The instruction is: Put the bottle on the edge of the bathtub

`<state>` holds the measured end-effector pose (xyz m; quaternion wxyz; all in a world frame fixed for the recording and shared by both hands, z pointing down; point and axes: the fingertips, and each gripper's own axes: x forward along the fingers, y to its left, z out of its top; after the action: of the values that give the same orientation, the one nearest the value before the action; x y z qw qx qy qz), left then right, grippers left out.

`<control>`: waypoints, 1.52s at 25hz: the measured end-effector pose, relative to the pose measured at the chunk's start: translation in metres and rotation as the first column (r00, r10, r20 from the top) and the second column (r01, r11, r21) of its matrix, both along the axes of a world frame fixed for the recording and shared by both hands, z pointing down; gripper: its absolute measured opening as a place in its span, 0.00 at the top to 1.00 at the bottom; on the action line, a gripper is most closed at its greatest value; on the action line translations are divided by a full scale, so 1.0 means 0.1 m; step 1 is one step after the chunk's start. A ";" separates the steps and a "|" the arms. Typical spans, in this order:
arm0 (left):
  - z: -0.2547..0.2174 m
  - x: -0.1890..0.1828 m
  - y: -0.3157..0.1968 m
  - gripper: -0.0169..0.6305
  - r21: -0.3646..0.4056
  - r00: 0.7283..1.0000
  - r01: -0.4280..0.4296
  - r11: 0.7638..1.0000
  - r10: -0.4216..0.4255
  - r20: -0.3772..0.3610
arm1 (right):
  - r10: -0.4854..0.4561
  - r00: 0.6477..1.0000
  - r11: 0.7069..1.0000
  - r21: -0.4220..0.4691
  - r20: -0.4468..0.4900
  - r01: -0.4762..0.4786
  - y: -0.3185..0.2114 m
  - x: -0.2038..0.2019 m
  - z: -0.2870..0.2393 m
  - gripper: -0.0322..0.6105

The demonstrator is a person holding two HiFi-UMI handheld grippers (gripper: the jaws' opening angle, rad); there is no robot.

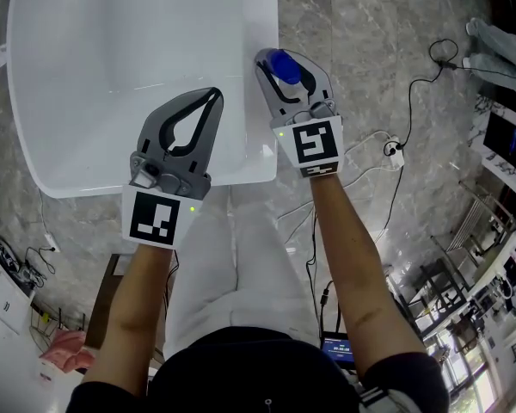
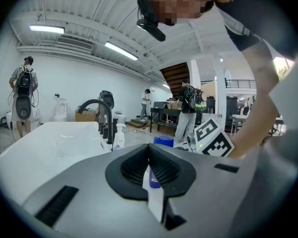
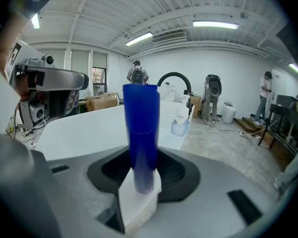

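**Q:** What is the right gripper [image 1: 288, 74] doing?

**A:** Its jaws are clamped on a tall blue bottle [image 3: 140, 128], which stands upright between the dark ribbed pads. Seen from the head view, the bottle sits over the right rim of the white bathtub [image 1: 112, 76], near the corner closest to the person. No view shows whether its base touches the rim.

**Q:** And the left gripper [image 1: 211, 101]?

**A:** Its jaws are closed, tips together, with nothing between them. It is held above the tub's near end, beside the right gripper but apart from it.

**Q:** What lies around them?

**A:** In the right gripper view, a curved black faucet [image 3: 174, 78] stands at the tub's far end. A white pump bottle [image 3: 180, 123] stands on the rim just in front of it. Grey marbled floor [image 1: 370, 41] surrounds the tub, with black cables [image 1: 413, 84] trailing across it on the right. Several people stand in the background.
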<state>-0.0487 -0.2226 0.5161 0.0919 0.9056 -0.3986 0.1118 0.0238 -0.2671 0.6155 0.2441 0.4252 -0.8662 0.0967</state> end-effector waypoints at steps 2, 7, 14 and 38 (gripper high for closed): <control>0.01 0.00 0.00 0.97 -0.001 1.000 0.000 1.000 0.000 0.002 | 0.000 1.000 1.000 -0.002 0.004 0.000 0.00 0.00 0.01 0.71; 0.00 -0.01 0.01 0.97 0.000 1.000 0.005 1.000 -0.005 0.003 | 0.002 1.000 1.000 -0.008 0.008 -0.002 0.01 0.00 0.04 0.71; 0.03 -0.02 0.03 0.97 -0.005 1.000 0.007 1.000 -0.007 0.002 | 0.025 0.999 1.000 -0.009 0.027 -0.025 -0.01 0.02 0.05 0.71; -0.18 0.01 0.10 0.97 0.013 1.000 -0.011 1.000 0.011 0.011 | 0.094 0.991 0.995 0.002 0.094 -0.095 -0.05 0.03 -0.23 0.62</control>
<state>-0.0480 -0.2122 0.4976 0.0831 0.9077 -0.3949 0.1148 0.0271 -0.2721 0.5925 0.1970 0.4616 -0.8558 0.1252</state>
